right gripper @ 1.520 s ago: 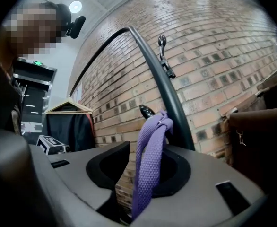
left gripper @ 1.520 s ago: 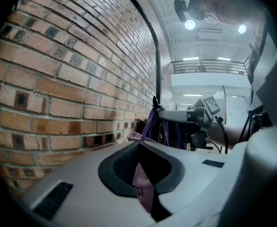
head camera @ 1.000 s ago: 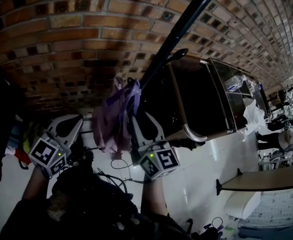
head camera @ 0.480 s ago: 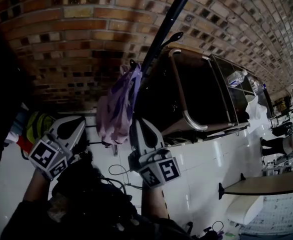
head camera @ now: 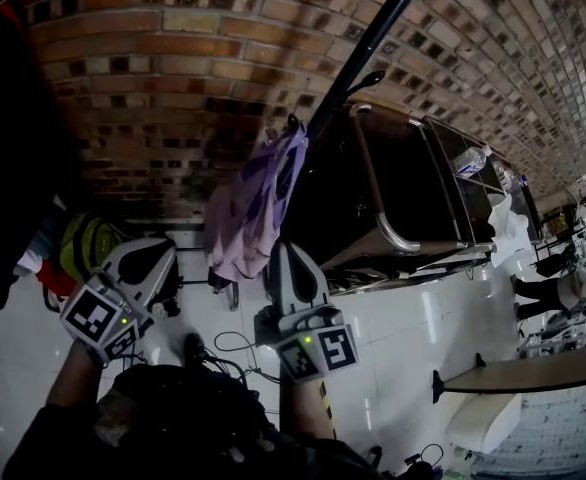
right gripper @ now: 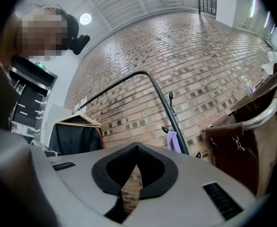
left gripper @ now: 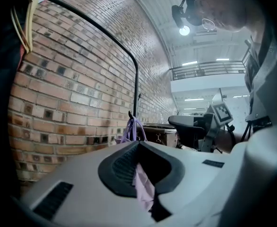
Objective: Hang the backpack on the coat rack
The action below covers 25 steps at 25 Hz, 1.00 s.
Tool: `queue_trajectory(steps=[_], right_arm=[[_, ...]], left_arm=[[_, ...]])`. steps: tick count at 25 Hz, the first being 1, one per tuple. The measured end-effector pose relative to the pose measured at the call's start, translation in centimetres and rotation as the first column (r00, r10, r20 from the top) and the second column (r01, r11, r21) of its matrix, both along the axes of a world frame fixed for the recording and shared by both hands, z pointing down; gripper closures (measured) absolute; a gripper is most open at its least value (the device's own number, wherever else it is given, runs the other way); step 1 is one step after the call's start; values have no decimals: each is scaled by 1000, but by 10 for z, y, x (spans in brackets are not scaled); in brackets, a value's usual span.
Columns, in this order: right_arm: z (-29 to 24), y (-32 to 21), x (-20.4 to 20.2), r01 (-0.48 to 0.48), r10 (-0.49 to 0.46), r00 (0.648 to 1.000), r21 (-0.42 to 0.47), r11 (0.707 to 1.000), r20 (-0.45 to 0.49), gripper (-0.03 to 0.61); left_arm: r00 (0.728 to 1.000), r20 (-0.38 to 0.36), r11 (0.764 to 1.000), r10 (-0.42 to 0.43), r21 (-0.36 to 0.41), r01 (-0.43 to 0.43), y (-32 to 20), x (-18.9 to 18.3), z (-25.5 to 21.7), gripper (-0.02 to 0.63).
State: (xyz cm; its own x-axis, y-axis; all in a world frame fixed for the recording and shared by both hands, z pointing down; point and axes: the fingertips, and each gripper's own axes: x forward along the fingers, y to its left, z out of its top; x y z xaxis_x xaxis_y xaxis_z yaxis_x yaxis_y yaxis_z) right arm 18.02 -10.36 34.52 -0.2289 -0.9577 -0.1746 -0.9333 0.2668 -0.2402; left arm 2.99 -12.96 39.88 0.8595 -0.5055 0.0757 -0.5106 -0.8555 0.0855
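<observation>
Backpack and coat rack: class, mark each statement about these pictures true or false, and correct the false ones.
1. The purple backpack hangs from a hook on the coat rack. True.
2. The right gripper clamps the backpack's strap. False: it is apart from the backpack, and its jaws have just been closing with nothing between them.
3. The wall behind the coat rack is brick. True.
4. The left gripper holds a clothes hanger. False: its jaws are together and grip nothing.
</observation>
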Motion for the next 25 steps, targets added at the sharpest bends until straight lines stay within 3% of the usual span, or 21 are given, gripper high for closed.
queue_trajectory(steps=[10,25], right_arm=[[4,39,-102,39,-44,996,-57,998,-82,571],[27,127,-177,14,-28,993,-119,993,-116,571]], left_arm=[[1000,1,1000,-16,-22,16,50,-86,-3,583],[1000,-28,1000,-10,-10,10,127,-161,-3,583]])
